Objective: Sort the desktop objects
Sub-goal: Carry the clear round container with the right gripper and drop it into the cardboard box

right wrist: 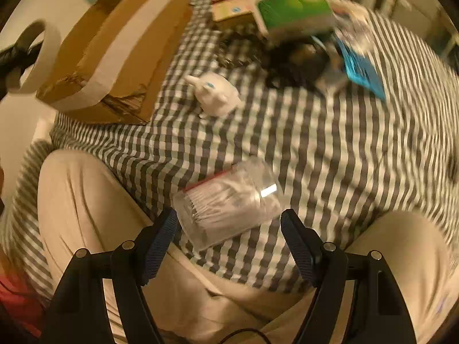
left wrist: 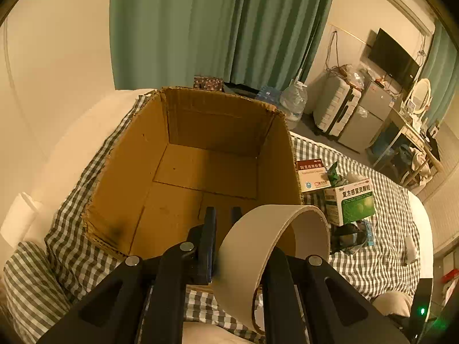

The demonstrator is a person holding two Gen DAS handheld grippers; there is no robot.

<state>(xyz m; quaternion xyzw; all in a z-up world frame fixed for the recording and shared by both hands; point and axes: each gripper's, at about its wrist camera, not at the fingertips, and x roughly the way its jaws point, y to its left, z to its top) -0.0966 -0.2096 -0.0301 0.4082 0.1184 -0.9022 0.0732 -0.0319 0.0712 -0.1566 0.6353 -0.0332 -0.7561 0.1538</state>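
My left gripper (left wrist: 223,215) is shut on the wall of a beige tape roll (left wrist: 275,243), one finger outside the ring and one inside. It holds the roll above the near right corner of an open cardboard box (left wrist: 200,157) whose floor is bare. In the right wrist view the same roll (right wrist: 43,57) shows at the far left beside the box (right wrist: 114,43). My right gripper (right wrist: 229,229) points steeply down and is open. A clear plastic tub of cotton swabs (right wrist: 229,200) lies on its side on the checked cloth between the fingers, untouched by the pads.
A green medicine box (right wrist: 295,8), a red-and-white box (left wrist: 312,175), a blue packet (right wrist: 361,66) and dark items (right wrist: 295,54) lie beyond the tub. A small white figure (right wrist: 215,94) sits by the cardboard box. A person's beige-clad legs (right wrist: 86,200) flank the cloth.
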